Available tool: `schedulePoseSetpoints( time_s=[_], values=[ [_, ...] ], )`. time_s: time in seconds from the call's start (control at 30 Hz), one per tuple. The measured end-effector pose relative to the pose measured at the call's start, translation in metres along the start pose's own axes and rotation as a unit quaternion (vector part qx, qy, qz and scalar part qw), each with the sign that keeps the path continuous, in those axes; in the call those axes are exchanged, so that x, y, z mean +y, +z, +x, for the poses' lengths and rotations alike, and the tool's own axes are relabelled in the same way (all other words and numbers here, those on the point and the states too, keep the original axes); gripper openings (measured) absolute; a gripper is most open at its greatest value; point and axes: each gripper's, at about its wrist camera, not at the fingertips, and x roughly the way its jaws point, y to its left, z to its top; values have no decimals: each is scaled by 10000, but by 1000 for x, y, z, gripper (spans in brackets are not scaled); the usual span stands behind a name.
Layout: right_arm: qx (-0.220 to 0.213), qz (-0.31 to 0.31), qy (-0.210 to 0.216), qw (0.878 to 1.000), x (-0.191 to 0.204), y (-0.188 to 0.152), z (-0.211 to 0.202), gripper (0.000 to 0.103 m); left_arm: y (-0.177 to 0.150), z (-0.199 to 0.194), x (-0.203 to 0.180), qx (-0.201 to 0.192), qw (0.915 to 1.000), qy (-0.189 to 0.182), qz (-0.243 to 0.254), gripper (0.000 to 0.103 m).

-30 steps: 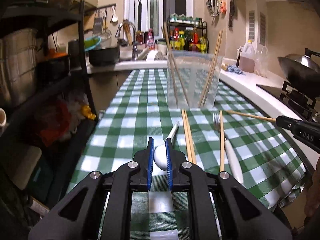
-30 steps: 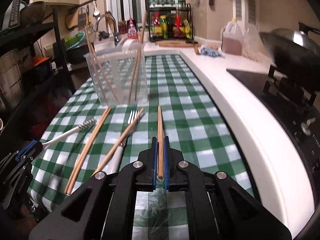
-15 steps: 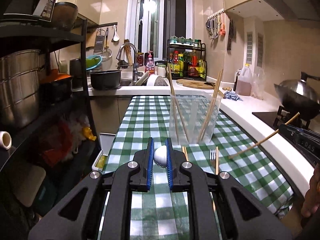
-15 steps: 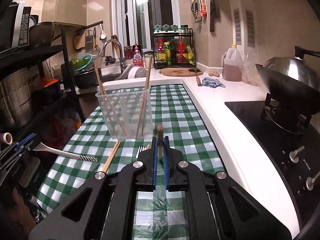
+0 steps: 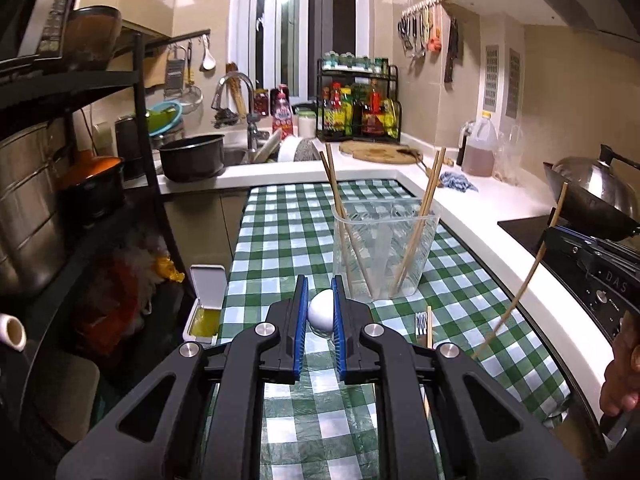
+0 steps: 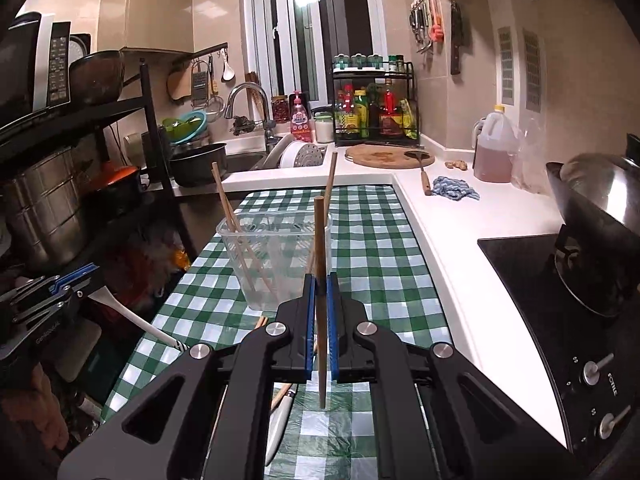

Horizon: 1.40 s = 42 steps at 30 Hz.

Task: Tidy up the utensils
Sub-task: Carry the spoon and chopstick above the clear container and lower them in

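With the right gripper (image 6: 319,300) clenched on a chopstick (image 6: 319,248) and the left gripper (image 5: 320,312) on a spoon (image 5: 321,313), each should be lowered upright into the cup (image 5: 384,252) at 12 o'clock on the desk (image 5: 280,248).

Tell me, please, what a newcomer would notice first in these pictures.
Probably the two loaded grippers: the left gripper pinches a white spoon, and the right gripper holds one chopstick upright. Behind them, a clear container with chopsticks stands on the green checked tablecloth.
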Motion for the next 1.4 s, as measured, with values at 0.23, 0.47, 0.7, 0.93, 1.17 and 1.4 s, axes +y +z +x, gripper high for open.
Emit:
schedulePoseSetpoints(
  time_s=[0.23,0.47,0.7,0.93,1.17,1.4],
  values=[
    [87,-59,16,9999,4,10,5,6,19,7,-5,403,9989,-64,221,12],
    [130,-81,-32,9999,5,18,9,6,31,11,-4,556,9983,-101,159,12],
    [159,-84,19,9998,6,37,8,6,47,20,4,615,9979,-212,75,12],
    [11,-101,120,9999,11,81,3,6,87,17,26,370,9986,-369,-22,12],
    [-266,-171,203,9993,26,136,0,6,139,18,44,-90,9978,-582,-307,12],
    [-596,-316,154,9976,48,179,16,6,172,36,36,-285,9961,-798,-263,12]
  ],
)
